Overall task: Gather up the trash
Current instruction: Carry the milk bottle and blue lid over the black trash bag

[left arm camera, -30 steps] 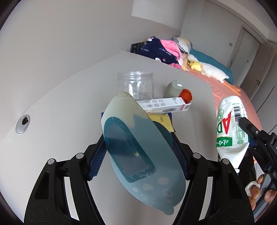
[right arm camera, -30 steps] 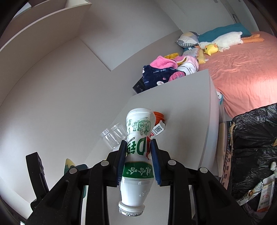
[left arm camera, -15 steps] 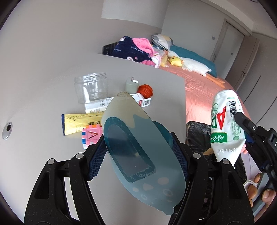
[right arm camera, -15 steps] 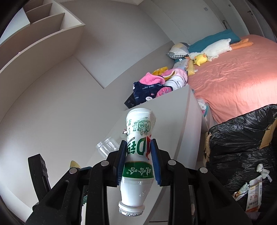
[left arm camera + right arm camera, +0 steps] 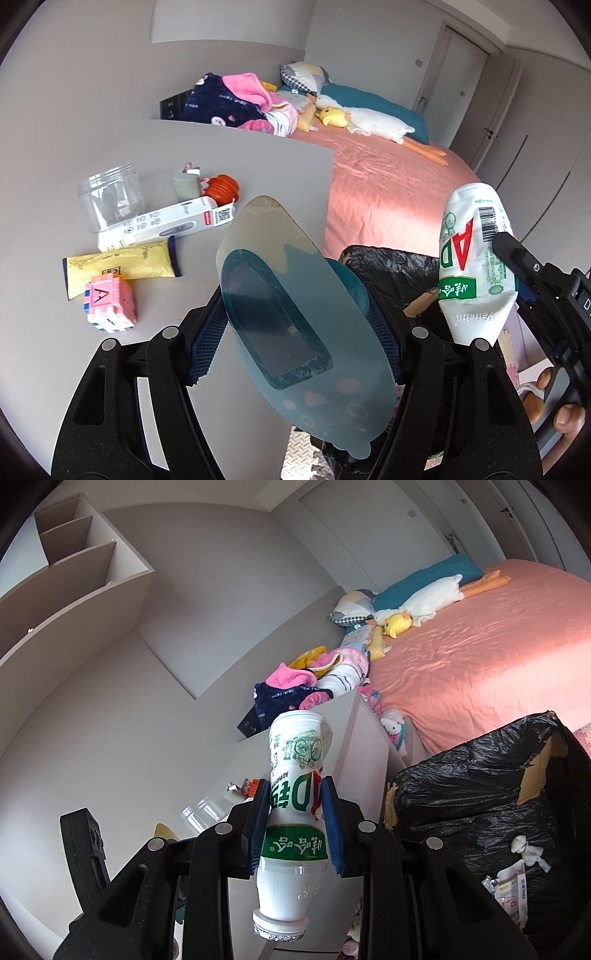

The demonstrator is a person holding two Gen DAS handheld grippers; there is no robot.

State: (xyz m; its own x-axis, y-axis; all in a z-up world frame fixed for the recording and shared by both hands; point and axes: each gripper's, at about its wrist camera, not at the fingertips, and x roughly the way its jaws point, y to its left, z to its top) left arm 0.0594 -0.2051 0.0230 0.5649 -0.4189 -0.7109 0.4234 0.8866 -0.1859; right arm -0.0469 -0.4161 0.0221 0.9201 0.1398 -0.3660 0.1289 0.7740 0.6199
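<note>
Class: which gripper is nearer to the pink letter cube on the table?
Left. The left gripper, holding a blue plastic sheet, hovers just beside the pink letter cube; the right gripper, holding the bottle, is farther off, past the table's edge.

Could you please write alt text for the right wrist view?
The right gripper clamps a crumpled white drink bottle, cap end toward the camera. Beyond it to the right stands a black bin bag, with a pink bed behind.

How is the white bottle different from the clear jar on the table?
The bottle is white with green and red print; the jar is see-through and plain. The bottle hangs in the air upside down, pinched in the right tool; the jar stands upright on the table. The bottle looks dented; the jar keeps its round shape. Both look like plastic.
</note>
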